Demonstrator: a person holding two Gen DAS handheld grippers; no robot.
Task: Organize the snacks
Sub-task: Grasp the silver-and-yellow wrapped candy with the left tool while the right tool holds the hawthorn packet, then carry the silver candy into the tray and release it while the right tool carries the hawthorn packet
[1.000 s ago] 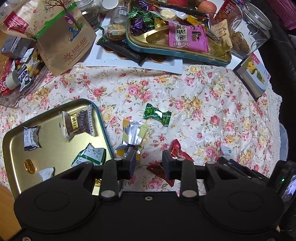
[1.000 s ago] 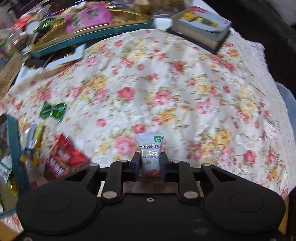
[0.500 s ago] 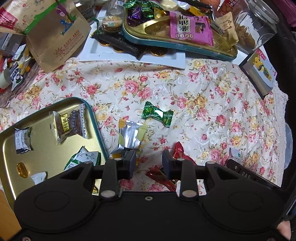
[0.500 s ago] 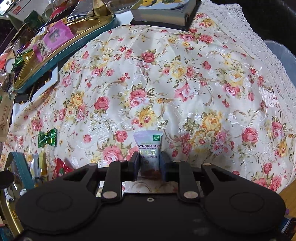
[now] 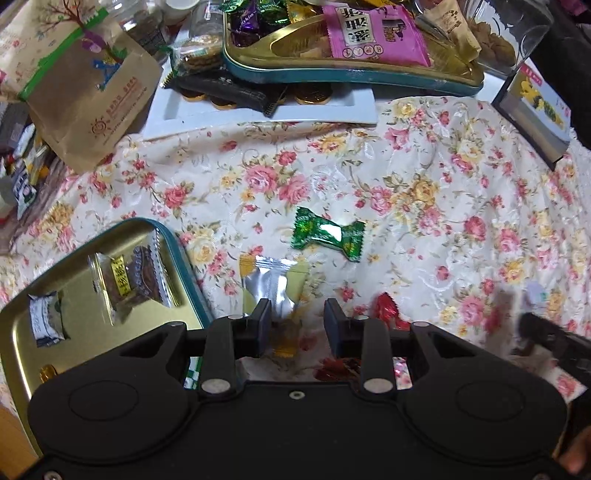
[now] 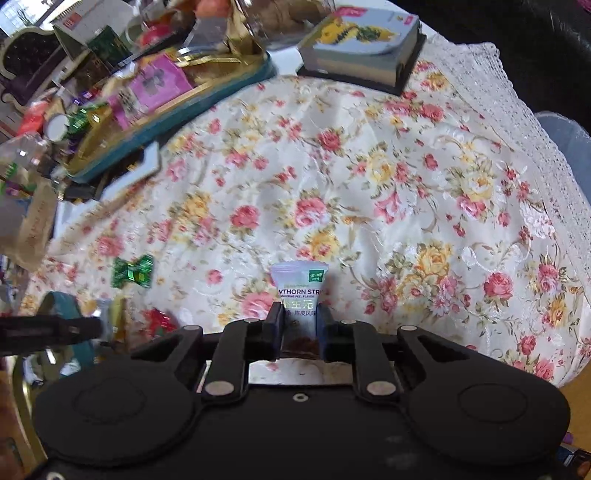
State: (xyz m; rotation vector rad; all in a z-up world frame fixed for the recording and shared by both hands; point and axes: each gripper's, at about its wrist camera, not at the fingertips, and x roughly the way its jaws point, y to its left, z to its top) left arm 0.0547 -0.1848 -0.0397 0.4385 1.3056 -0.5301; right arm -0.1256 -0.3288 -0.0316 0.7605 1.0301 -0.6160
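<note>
Right gripper (image 6: 297, 325) clamps hawthorn packet (image 6: 300, 295) above bare tablecloth (image 6: 369, 177). Left gripper (image 5: 297, 321) open over silver-yellow packet (image 5: 271, 284), just beside tray rim (image 5: 186, 266).

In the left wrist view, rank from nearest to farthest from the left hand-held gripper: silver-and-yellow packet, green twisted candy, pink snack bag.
1. Silver-and-yellow packet: directly at the left hand-held gripper, between its open fingers.
2. Green twisted candy: on the cloth beyond, slightly right.
3. Pink snack bag: in the far tin tray.
</note>
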